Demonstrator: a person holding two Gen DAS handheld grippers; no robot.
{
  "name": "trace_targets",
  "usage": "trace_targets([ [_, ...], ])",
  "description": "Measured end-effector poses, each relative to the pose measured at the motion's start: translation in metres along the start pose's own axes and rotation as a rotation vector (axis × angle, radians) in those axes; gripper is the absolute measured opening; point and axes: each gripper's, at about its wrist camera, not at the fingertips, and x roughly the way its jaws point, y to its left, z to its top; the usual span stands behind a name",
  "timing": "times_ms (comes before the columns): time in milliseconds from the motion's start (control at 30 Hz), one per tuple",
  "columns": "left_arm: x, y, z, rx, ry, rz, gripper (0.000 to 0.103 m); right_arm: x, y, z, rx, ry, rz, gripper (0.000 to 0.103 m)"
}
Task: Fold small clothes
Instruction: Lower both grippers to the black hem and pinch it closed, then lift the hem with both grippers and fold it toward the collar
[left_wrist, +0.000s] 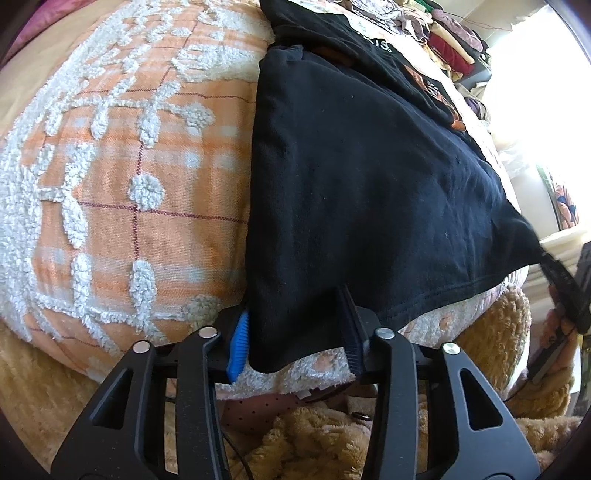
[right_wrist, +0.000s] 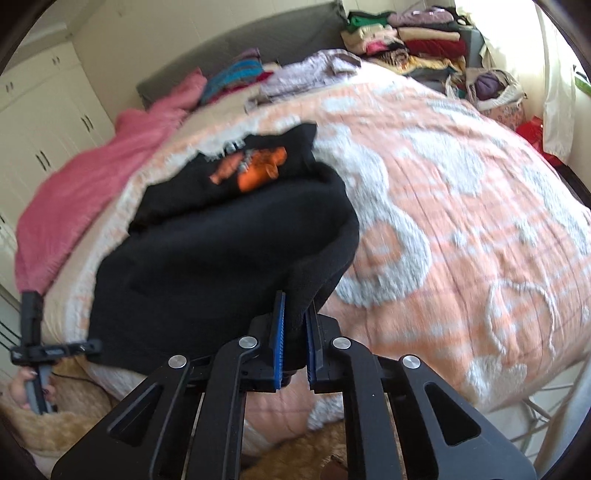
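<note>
A black T-shirt (left_wrist: 362, 177) with an orange print (right_wrist: 255, 170) lies on the orange-and-white bedspread (left_wrist: 122, 192), its lower half folded up. My left gripper (left_wrist: 299, 332) is open, its blue pads either side of the shirt's near left corner. My right gripper (right_wrist: 295, 343) is shut on the shirt's other hem corner (right_wrist: 295, 317) and lifts it off the bed. The right gripper also shows at the right edge of the left wrist view (left_wrist: 569, 288). The left gripper shows at the lower left of the right wrist view (right_wrist: 48, 349).
A pink blanket (right_wrist: 92, 177) lies along the bed's left side. Stacks of folded clothes (right_wrist: 410, 40) sit at the bed's far end. A tan fluffy rug (left_wrist: 314, 439) covers the floor below. White wardrobes (right_wrist: 44, 122) stand on the left.
</note>
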Motion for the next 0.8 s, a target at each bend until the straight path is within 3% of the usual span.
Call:
trace_targets([
  [233,-0.011,0.000,0.001,0.007,-0.006,-0.010,0.003,-0.009,0.013,0.022,-0.019,-0.066,0.023,0.008],
  [467,-0.046,0.003,0.023,0.004,-0.100,-0.071,0.002,-0.011,0.020,0.036,-0.015,-0.098,0.032,0.008],
  [800,-0.083,-0.006,0.060,0.022,-0.243,-0.098,0.002,-0.023,0.013,0.063,0.011,-0.176,0.035,0.008],
])
